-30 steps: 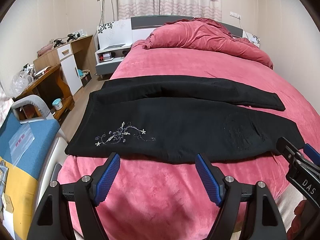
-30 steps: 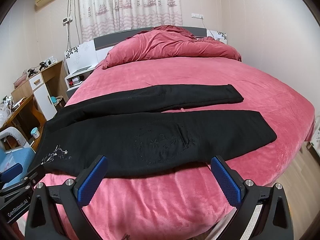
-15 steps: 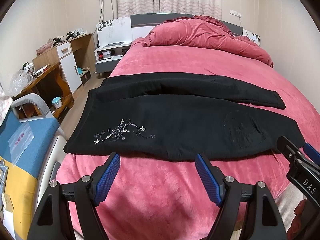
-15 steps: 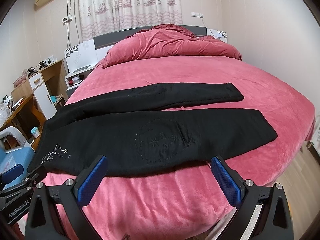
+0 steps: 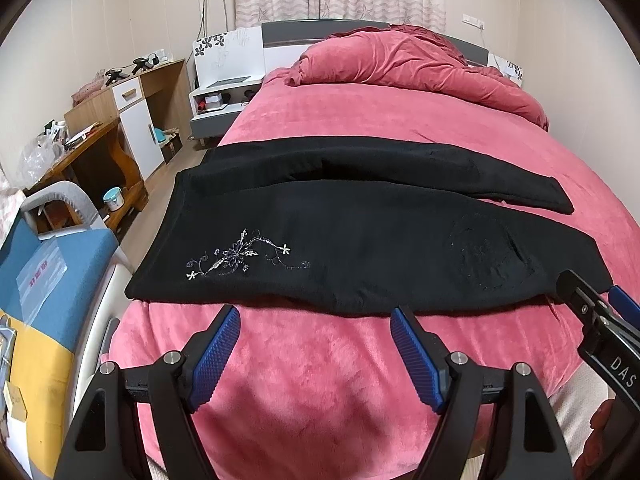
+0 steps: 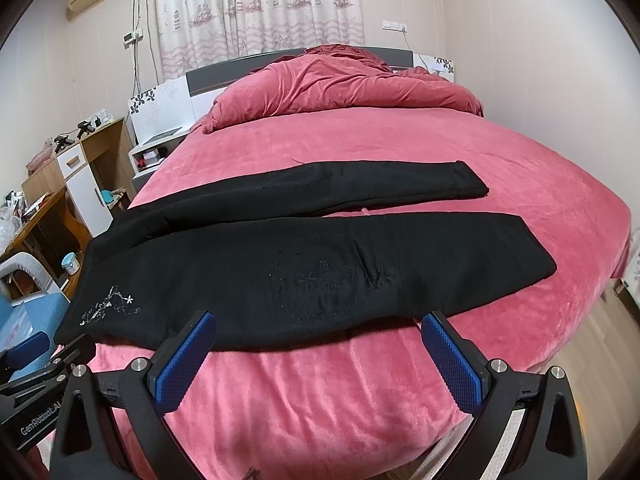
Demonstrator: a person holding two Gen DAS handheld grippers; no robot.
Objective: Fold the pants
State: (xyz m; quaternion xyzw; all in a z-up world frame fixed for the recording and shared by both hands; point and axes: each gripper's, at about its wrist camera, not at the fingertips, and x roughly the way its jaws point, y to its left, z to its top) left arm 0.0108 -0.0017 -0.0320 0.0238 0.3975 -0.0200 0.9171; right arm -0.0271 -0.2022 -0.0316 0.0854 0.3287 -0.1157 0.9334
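- Both grippers are edging in toward the bed vs the earlier frames; pants (image 5: 360,240) are sitting slightly higher and closer in both wrist views, otherwise lying just as they were.
- Pants are lying flat across the pink bed (image 5: 400,128), waistband twd the left edge, both legs running out to the right. Near leg is resting by the bed's front edge; far leg is splaying off behind it, a wedge of pink showing between the cuffs.
- Left gripper (image 5: 316,354) is hovering just short of the near hem, roughly below the silver floral embroidery (image 5: 240,258); jaws are spread wide, nothing between them, blue pads not touching cloth.
- Right gripper (image 6: 320,356) is hovering the same way further along the near leg, below the faint circular stitching (image 6: 328,280); jaws also spread wide, holding nothing.
- Progress: no fold is showing yet. Legs are not stacked, length not halved. Judging this as the very start, approach phase before the first grasp.
- Remaining, as I'm reading it: bring one leg over the other, then fold lengthwise down to a compact stack.
- Near hem seems to be overhanging the bed's rounded edge a little, but fisheye is bending that zone, so can't confirm.
- Rumpled duvet (image 5: 420,64) is sitting well apart at the headboard end, not interfering w/ the work area.
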